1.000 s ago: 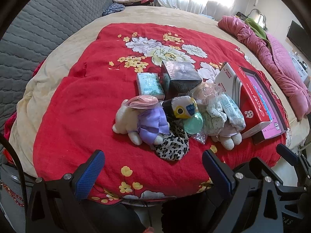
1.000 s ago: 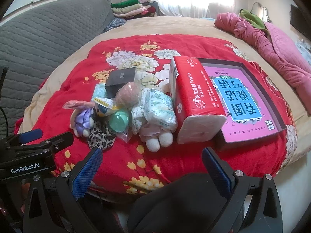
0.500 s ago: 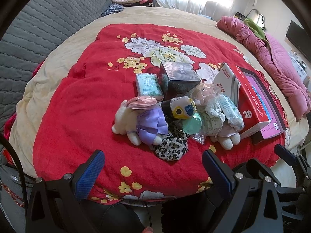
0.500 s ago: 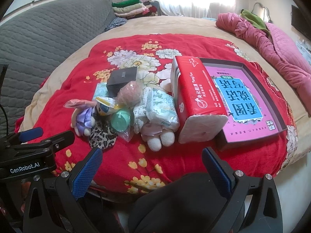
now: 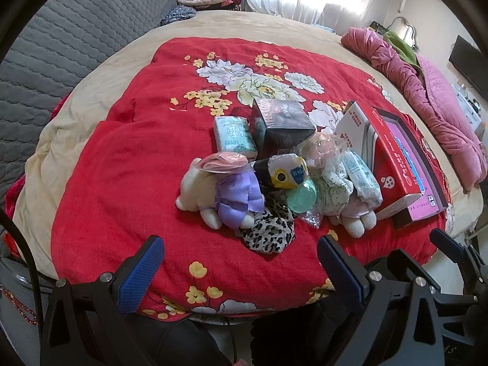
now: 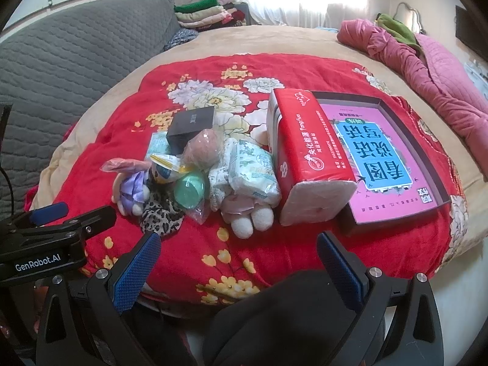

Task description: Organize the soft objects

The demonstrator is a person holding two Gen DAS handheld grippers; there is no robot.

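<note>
A heap of soft things lies on the red floral quilt [image 5: 116, 164]: a white plush rabbit in a purple dress [image 5: 219, 195], a leopard-print cloth [image 5: 268, 231], a green ball in clear wrap [image 5: 300, 196], a second plush in a floral dress [image 6: 241, 210], and tissue packs [image 6: 254, 172]. A black box [image 5: 282, 125] stands behind them. A red tissue package [image 6: 305, 158] leans on a shallow box with a pink sheet [image 6: 381, 158]. My left gripper [image 5: 239, 262] and right gripper [image 6: 238, 259] both hang open and empty at the near quilt edge, short of the heap.
A grey quilted sofa back [image 6: 70, 61] runs along the left. Folded clothes [image 6: 204, 12] are stacked at the far side, and a pink duvet [image 6: 427, 61] lies at the right. The left gripper's body [image 6: 45, 238] shows at the right view's lower left.
Both grippers have drifted slightly toward the heap, which sits a little lower and larger in both views. Nothing on the quilt has moved.
</note>
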